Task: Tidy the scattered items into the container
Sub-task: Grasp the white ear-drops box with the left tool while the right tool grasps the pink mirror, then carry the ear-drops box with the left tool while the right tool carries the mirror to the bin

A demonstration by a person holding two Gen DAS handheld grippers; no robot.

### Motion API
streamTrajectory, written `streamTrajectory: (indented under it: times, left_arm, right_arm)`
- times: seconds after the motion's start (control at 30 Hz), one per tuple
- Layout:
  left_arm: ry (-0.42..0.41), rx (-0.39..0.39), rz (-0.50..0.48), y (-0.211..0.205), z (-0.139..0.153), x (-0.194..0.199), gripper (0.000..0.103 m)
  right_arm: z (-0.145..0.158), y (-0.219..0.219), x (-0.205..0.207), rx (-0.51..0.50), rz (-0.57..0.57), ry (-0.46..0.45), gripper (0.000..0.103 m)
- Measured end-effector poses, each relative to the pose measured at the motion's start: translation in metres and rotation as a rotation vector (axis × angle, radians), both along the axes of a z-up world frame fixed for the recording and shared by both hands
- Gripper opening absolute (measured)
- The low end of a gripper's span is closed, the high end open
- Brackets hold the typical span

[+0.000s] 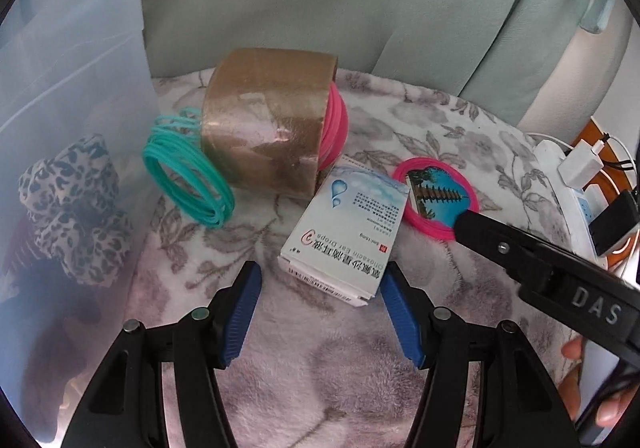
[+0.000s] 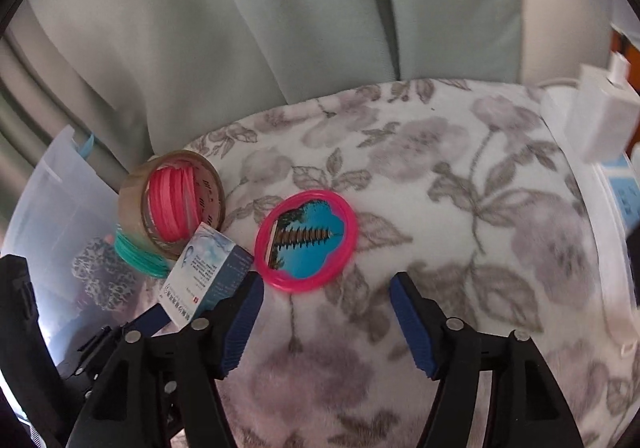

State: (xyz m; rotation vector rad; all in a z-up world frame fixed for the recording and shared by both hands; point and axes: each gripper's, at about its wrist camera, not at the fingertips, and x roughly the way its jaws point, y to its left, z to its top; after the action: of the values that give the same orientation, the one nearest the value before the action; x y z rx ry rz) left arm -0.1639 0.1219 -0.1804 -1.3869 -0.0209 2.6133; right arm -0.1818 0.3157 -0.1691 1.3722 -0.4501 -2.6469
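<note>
- Both your jaws stand spread wide and grip nothing: the left gripper (image 1: 320, 312) straddles the near end of the medicine box (image 1: 346, 230), and the right gripper (image 2: 326, 318) hovers just short of the pink ring (image 2: 306, 240).
- Your picture card (image 2: 306, 244) lies inside that ring on the flowered blanket (image 2: 460, 188).
- Your tape roll (image 1: 268, 132) lies on its side, touching the box, with teal bands (image 1: 188, 172) beside it.
- Your clear bin (image 1: 72, 108) stands at the left, a leopard-print cloth (image 1: 76, 212) inside.

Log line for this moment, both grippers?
left gripper: open, at ear drops box | right gripper: open, near pink ring | nothing held
</note>
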Motion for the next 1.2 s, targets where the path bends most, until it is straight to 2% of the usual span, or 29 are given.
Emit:
streamTrajectory:
  times: [0.13,0.33,0.57,0.73,0.87,1.0,1.2]
  left_arm:
    - [0.03,-0.011,-0.039,0.002,-0.003,-0.002,0.063]
    - [0.069,-0.035,-0.063,0.006,-0.008,-0.007,0.066]
    - [0.072,-0.024,-0.062,0.007,-0.009,-0.011,0.066]
    - [0.068,-0.021,-0.066,-0.006,-0.011,-0.02,0.066]
    - [0.071,-0.016,-0.068,-0.01,-0.009,-0.021,0.061]
    - [0.075,-0.023,-0.079,-0.011,-0.007,-0.02,0.054]
    - [0.072,-0.014,-0.082,-0.017,-0.005,-0.02,0.053]
  right_arm:
    - [-0.001,-0.011,-0.015,0.075,0.101,-0.001,0.081]
    - [-0.003,-0.027,-0.037,0.192,0.227,-0.029,0.084]
    - [-0.007,-0.046,-0.047,0.33,0.242,-0.054,0.085]
    - [-0.007,-0.045,-0.043,0.334,0.196,-0.049,0.083]
    - [-0.004,-0.042,-0.039,0.328,0.165,-0.046,0.075]
    - [-0.002,-0.034,-0.033,0.308,0.138,-0.053,0.075]
    - [0.002,-0.017,-0.01,0.258,0.079,-0.067,0.075]
